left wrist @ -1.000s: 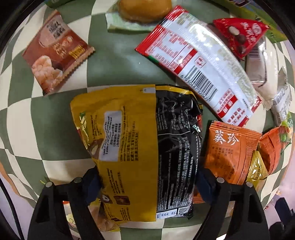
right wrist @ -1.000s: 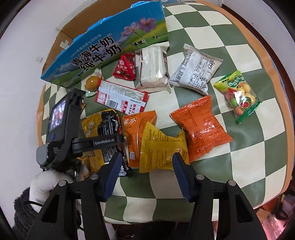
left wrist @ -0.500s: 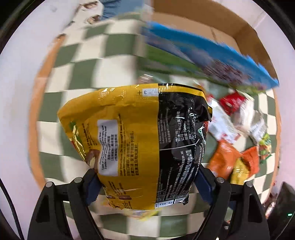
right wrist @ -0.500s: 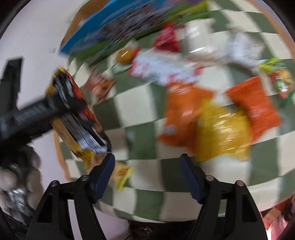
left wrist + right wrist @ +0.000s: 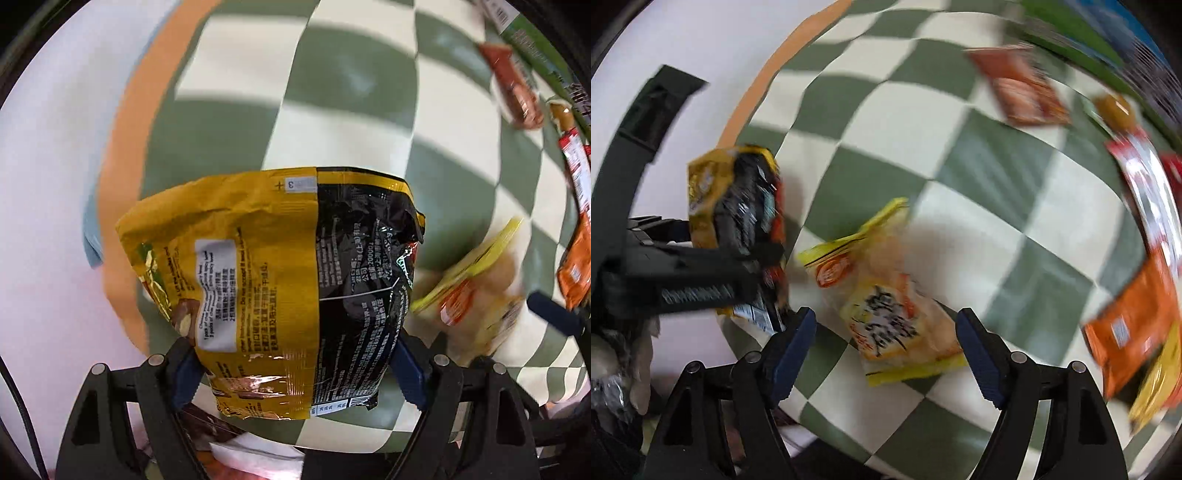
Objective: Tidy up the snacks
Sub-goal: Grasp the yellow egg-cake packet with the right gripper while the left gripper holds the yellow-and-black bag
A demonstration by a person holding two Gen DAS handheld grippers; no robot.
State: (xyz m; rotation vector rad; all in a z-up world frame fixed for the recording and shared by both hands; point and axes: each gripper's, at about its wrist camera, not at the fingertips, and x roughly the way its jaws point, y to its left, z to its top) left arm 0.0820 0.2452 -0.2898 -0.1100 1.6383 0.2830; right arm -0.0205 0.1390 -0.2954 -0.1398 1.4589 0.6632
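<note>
My left gripper [image 5: 295, 369] is shut on a yellow and black snack bag [image 5: 280, 280] and holds it above the left edge of the checked table [image 5: 354, 85]. The same bag [image 5: 738, 214] and the left gripper [image 5: 701, 291] show at the left of the right wrist view. My right gripper [image 5: 886, 354] is open and empty, its jaws wide apart on either side of a pale yellow snack pack [image 5: 882, 310] that lies on the table. That pack is also blurred at the right of the left wrist view [image 5: 476, 295].
A brown snack pack [image 5: 1019, 88], a red and white pack [image 5: 1152, 199] and orange packs [image 5: 1134, 321] lie toward the far and right side. The table's orange rim [image 5: 125, 177] runs along the left, with white floor beyond it.
My left gripper has carried the yellow and black bag left, to the table's left edge. My right gripper has swung left and now frames the pale yellow pack. Both views are motion-blurred.
</note>
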